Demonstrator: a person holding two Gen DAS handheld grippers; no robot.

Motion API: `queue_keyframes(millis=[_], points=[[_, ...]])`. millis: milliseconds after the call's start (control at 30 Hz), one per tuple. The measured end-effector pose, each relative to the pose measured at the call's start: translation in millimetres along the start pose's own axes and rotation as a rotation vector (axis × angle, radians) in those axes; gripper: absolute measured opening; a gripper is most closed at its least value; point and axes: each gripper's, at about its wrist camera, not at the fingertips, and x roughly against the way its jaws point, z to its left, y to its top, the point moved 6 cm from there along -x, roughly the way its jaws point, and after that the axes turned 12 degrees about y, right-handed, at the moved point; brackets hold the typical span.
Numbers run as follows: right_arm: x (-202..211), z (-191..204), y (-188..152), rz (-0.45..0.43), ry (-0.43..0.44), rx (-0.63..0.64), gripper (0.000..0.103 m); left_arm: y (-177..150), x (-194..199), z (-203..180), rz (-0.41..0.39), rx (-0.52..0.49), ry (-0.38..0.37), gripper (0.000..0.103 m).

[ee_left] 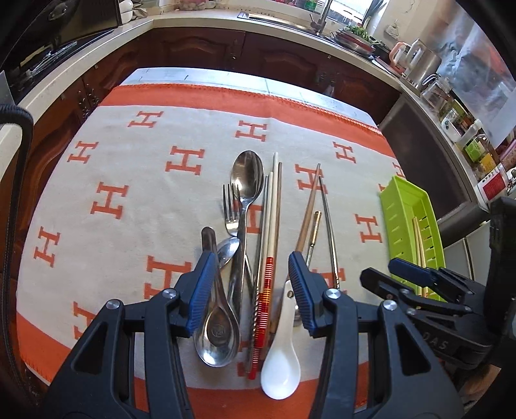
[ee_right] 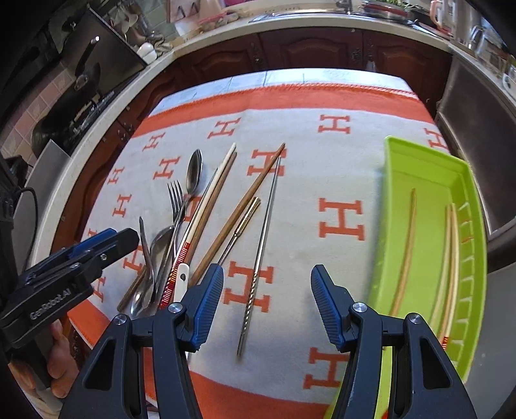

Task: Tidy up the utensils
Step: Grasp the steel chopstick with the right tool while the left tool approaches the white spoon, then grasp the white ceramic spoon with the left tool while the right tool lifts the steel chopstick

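Note:
A pile of utensils lies on the orange-and-grey cloth: a metal soup spoon (ee_left: 217,338), a long spoon (ee_left: 246,180), a fork (ee_left: 231,209), a white ceramic spoon (ee_left: 280,367), a red-handled chopstick (ee_left: 262,309), wooden chopsticks (ee_right: 238,212) and a metal chopstick (ee_right: 258,264). My left gripper (ee_left: 251,280) is open, low over the pile. My right gripper (ee_right: 267,290) is open and empty above the metal chopstick, left of the green tray (ee_right: 422,167). The tray holds three pale chopsticks (ee_right: 451,258).
Dark wood cabinets and a pale countertop (ee_left: 96,48) ring the table. A sink with a tap (ee_left: 322,19) is at the back, jars and a kettle (ee_left: 422,64) at the right. A stove (ee_right: 80,96) is at the left.

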Motion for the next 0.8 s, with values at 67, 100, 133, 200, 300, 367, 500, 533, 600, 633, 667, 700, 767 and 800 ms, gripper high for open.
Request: queue_keyframes(millis=[67,100,133,200,300,367,500,533,600,633,667,700,767,800], points=[[-16,0,-1,0.027,-0.019,0.012,0.057,-1,-3,0,0.004,-0.005,-0.006,0.044],[-23,1,-1,0.036,-0.029,0.018,0.057,-2,-5,1,0.004,-0.01,-0.009,0.044],[-30,1,-1,0.043,-0.036,0.026,0.056,-2,-5,0,0.004,-0.012,-0.01,0.044],[-44,2,0,0.057,-0.054,0.04,0.052,-2,-8,0,0.004,-0.016,-0.023,0.044],[-62,0,-3,0.087,-0.085,0.053,0.041,0,-9,1,0.005,-0.01,-0.038,0.044],[-66,2,-1,0.063,-0.118,0.089,0.038,2,-8,3,0.003,-0.004,-0.046,0.044],[-70,5,-1,0.042,-0.166,0.128,0.029,1,-7,5,0.005,-0.01,-0.071,0.043],[-69,4,-1,0.035,-0.165,0.124,0.021,1,-6,5,0.01,-0.013,-0.083,0.043],[-65,1,-1,0.026,-0.158,0.106,0.009,-4,-4,2,0.025,-0.031,-0.136,0.042],[-63,0,-1,0.023,-0.143,0.093,0.007,-6,-3,1,0.029,-0.042,-0.151,0.042],[-61,-4,-2,0.021,-0.12,0.066,0.006,-9,-1,-2,0.033,-0.063,-0.176,0.042],[-58,-6,-3,0.021,-0.103,0.046,0.006,-14,1,-6,0.038,-0.088,-0.206,0.042],[-54,-10,-5,0.024,-0.056,-0.001,0.006,-22,1,-11,0.051,-0.123,-0.245,0.04],[-51,-11,-7,0.024,-0.041,-0.014,0.006,-28,1,-14,0.059,-0.137,-0.265,0.037]])
